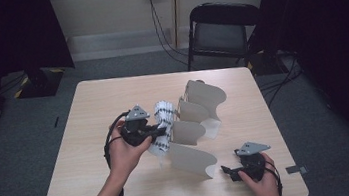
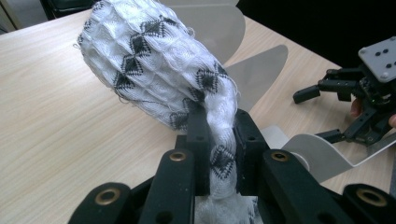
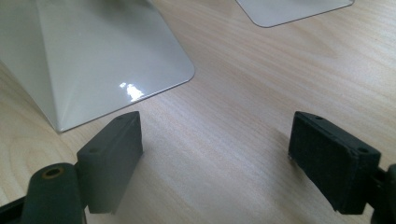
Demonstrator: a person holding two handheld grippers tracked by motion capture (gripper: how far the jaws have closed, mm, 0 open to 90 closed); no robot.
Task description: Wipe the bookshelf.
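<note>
A white knitted cloth with black diamonds (image 2: 154, 70) hangs pinched in the left tool (image 2: 219, 144), lifted clear of the worktop (image 1: 94, 118) beside the curved white divider rack (image 1: 200, 120); its lower end is cut off behind the jaws. No slot of the rack shows anything inside. The right tool (image 3: 215, 154) stands spread and empty, low over the worktop near the rack's front foot.

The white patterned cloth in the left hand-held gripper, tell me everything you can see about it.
The cloth is a white knitted-looking textile with black diamond motifs, loosely bunched into a roll, loose threads at its edges. The left hand-held gripper is shut on one narrow end, squeezing it flat between the jaws, while the fuller part juts out beyond them over the wooden table. In the high view it hangs beside the curved white divider rack.
</note>
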